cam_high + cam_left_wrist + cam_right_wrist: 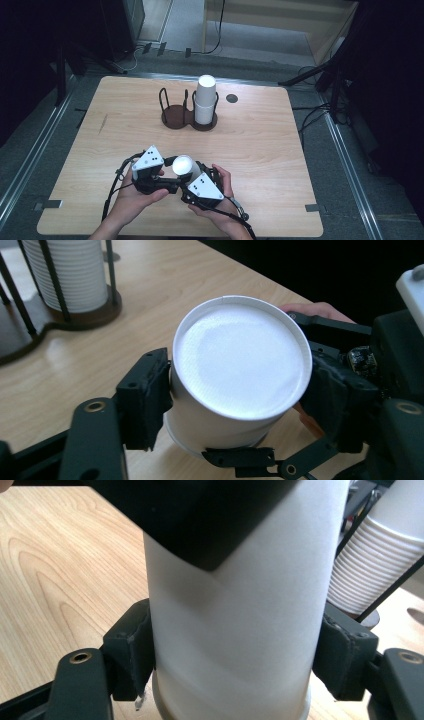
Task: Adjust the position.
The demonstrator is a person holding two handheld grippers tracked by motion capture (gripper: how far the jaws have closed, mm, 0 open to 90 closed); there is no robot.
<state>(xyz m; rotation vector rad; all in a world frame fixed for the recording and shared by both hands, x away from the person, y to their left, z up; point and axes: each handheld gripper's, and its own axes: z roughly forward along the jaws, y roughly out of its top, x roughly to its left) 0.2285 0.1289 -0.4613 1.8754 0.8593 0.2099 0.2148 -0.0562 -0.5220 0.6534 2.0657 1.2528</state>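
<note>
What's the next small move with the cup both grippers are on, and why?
Probably pull the grippers slowly apart. Left gripper and right gripper both clamp the white cup, held upside down near the table's front edge; a second rim low in the right gripper view hints at nested cups.

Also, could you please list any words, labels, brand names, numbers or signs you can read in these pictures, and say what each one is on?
There is no readable text.
The white paper cup held between both grippers is plain on its base and side.
The stack of cups in the wire holder shows only ribbed rims, no print.
The grey plates on the left gripper and right gripper bear small dark dots, not characters.
</note>
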